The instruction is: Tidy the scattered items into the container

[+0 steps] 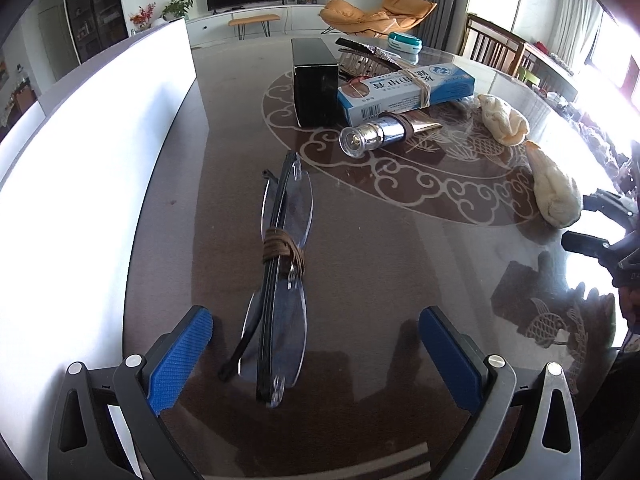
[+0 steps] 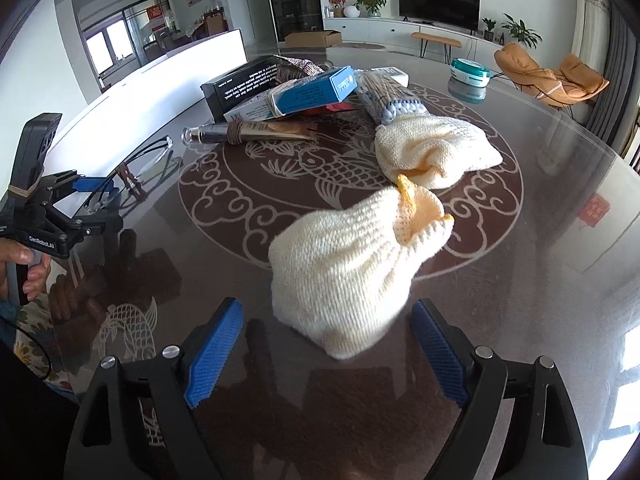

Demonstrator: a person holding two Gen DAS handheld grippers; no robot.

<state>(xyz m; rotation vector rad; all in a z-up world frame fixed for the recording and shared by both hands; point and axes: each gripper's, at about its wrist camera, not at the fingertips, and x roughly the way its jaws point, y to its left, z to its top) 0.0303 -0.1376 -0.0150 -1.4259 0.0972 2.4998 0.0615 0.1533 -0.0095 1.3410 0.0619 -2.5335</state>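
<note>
- The left gripper [image 1: 316, 350] stood spread wide, clasping nothing; the folded glasses [image 1: 280, 280], bound with brown cord, lay on the glass table [image 1: 400, 280] between its blue pads
- The right gripper [image 2: 326, 354] gaped likewise, empty; the near rolled glove [image 2: 344, 276] lay just ahead, between its fingers
- Beyond lay a second glove [image 2: 436, 148], a tube [image 1: 384, 132], a blue carton [image 1: 404, 92], a black box [image 1: 314, 88]; the white container [image 1: 100, 152] stood at the left
</note>
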